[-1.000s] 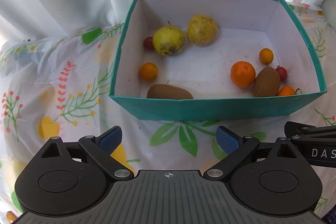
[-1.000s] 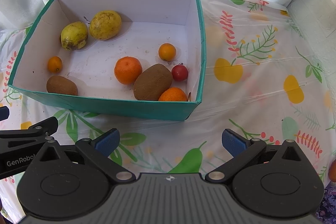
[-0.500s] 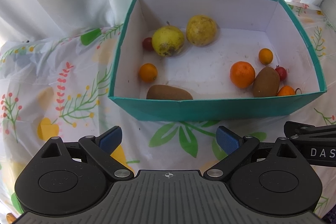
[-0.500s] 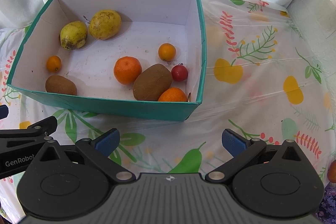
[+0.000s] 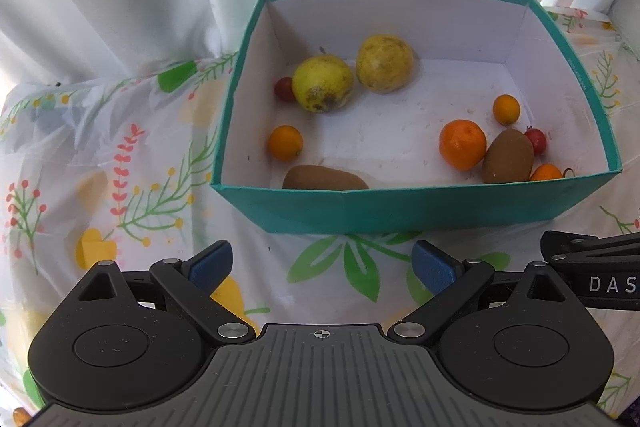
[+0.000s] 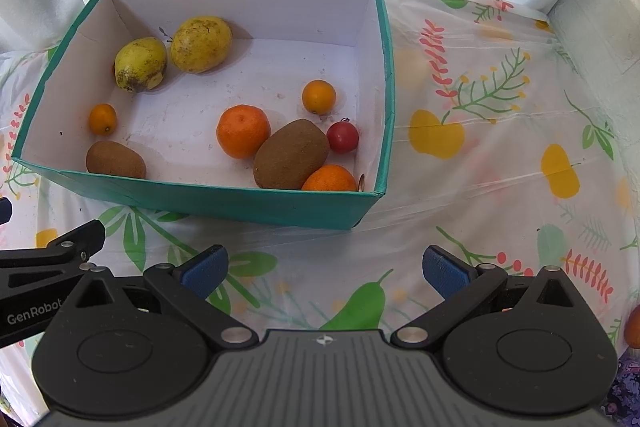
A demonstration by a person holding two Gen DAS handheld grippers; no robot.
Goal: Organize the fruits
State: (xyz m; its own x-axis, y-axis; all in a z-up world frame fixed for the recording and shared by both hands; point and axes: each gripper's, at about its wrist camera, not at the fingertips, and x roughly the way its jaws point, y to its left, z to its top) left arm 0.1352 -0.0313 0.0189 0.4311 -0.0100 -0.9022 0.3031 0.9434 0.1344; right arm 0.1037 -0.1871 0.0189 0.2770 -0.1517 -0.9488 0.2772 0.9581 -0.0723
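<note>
Fruits are sitting inside a teal box (image 5: 400, 211) with white inside walls, and the box is resting on the surface (image 6: 500, 147) near its far edge, on a cloth with painted leaves and fruit. Two big yellow fruits (image 6: 202, 45) with brown spots are lying side by side near the far left corner of the box, touching each other. A small dark red fruit (image 5: 285, 89) is peeking out just beside them by the left wall. A tiny orange (image 5: 285, 143) is sitting alone near the left wall, and a brown kiwi (image 6: 116, 159) is lying against the near wall. Near the right wall, a round orange (image 6: 243, 131) is touching a second brown kiwi (image 6: 291, 154). A red cherry-like fruit (image 6: 342, 137), another small orange (image 6: 319, 97) and a half-hidden orange (image 6: 330, 179) in the near right corner are crowding close by.

Both claws are hanging over the near edge of the surface, in front of the box. Left claw (image 5: 322, 263) is spreading its blue tips wide and gripping nothing. Right claw (image 6: 326, 267) is doing the same.
</note>
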